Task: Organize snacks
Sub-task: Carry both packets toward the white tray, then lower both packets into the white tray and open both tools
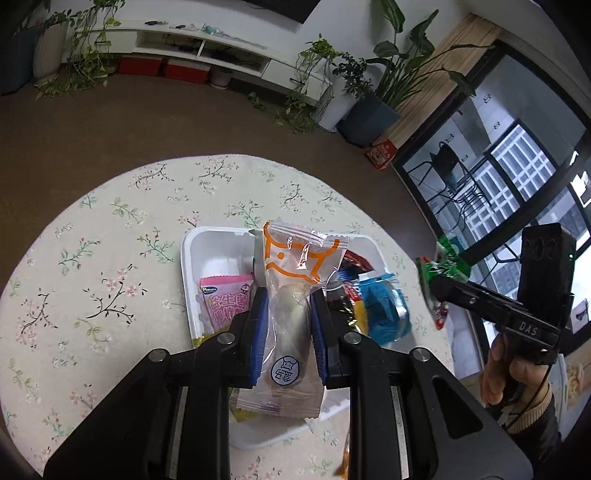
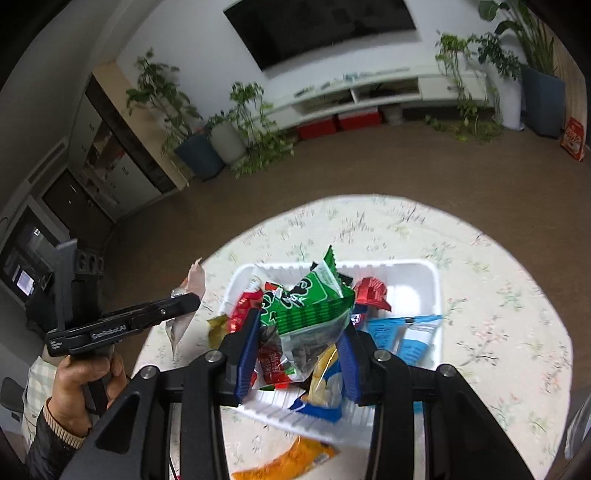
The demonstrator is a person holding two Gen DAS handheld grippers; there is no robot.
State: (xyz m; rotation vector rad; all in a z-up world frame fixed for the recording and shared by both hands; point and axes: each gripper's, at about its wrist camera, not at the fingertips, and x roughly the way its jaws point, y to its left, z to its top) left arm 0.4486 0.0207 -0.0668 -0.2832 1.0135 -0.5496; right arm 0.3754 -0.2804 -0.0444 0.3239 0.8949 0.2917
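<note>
Between the blue pads of the left tool [image 1: 284, 332], a clear orange-printed snack packet [image 1: 291, 295] is being clamped above the white tray [image 2: 432, 280], while the right tool [image 2: 301, 354] is gripping a green seaweed packet [image 2: 310, 306] over the same tray. Most snacks are already lying in the tray, so sorting seems well along, though an orange packet [image 2: 295, 458] is lying on the floral worktop [image 1: 92, 258] just outside its near rim; beyond, bare worktop is leaving room to move.

You are in a home living room: a dark television [image 2: 320, 27] hangs on the white wall at the top of the right wrist view, above a long low white media cabinet [image 2: 373, 92] (red storage boxes [image 2: 338, 123] beneath). Potted plants [image 1: 373, 88] line the brown floor, and a round table wears a floral tablecloth [image 1: 92, 258].
</note>
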